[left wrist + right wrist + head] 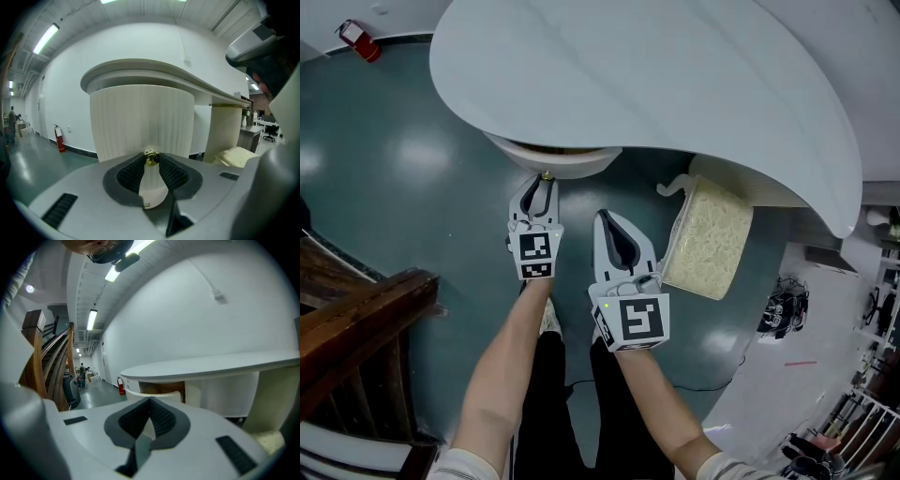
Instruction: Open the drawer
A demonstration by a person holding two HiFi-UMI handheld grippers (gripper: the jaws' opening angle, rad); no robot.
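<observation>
the left gripper [546, 182] was clamped on the small brass knob [546, 175] of the drawer [555, 161], which sat under the left end of the desk top [675, 84] and stood partly out, with a strip of wooden interior showing. the likeliest trouble was a slip. the knob was round, smooth and tiny, and it was pinched only at the pad tips, so a pull off its axis or a sticking drawer could pop it free. the drawer front was curved, cream and finely ribbed. the desk top was smooth, white and rounded. the right gripper [605, 217] hung just beside the left one, jaws together on nothing. further right, a pale, nubbly cushion [708, 239] lay under the desk edge.
</observation>
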